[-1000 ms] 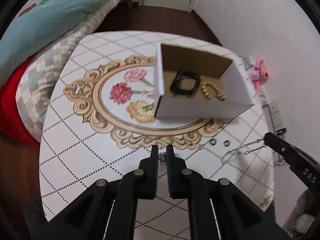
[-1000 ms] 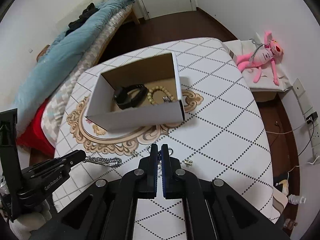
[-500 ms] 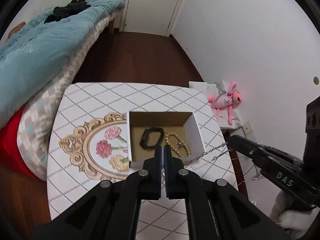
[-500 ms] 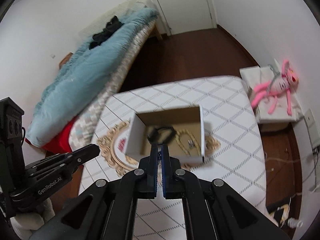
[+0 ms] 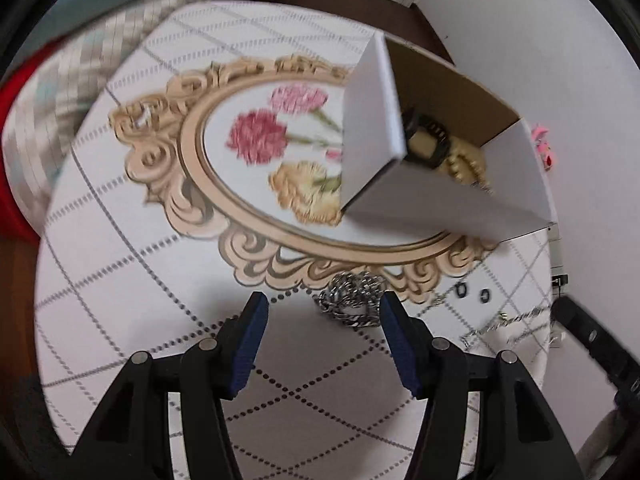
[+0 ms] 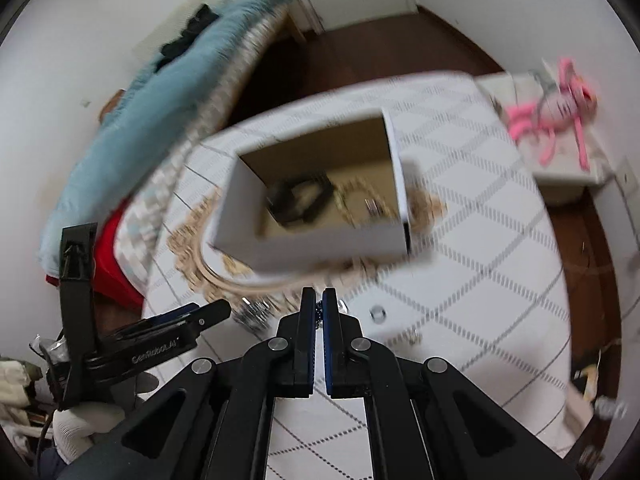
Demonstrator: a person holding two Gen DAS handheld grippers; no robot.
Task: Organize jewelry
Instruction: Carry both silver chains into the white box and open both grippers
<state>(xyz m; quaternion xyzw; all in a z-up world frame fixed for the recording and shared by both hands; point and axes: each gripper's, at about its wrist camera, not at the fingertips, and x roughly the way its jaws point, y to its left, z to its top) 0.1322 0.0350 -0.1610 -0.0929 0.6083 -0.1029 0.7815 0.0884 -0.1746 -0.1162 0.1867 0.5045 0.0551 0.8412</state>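
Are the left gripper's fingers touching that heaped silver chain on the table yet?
Cannot tell. In the left wrist view the left gripper is opening and the chain lies between its fingers, hard against the right one; blur hides whether they meet.

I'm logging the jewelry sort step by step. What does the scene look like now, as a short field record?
box: white cardboard box, open top, on the patterned table
in box: black watch, bead bracelet
on table: heaped silver chain in front of the box, two small rings
left gripper: fingers opening, nothing between them, chain just ahead
right gripper: fingers shut on a thin chain
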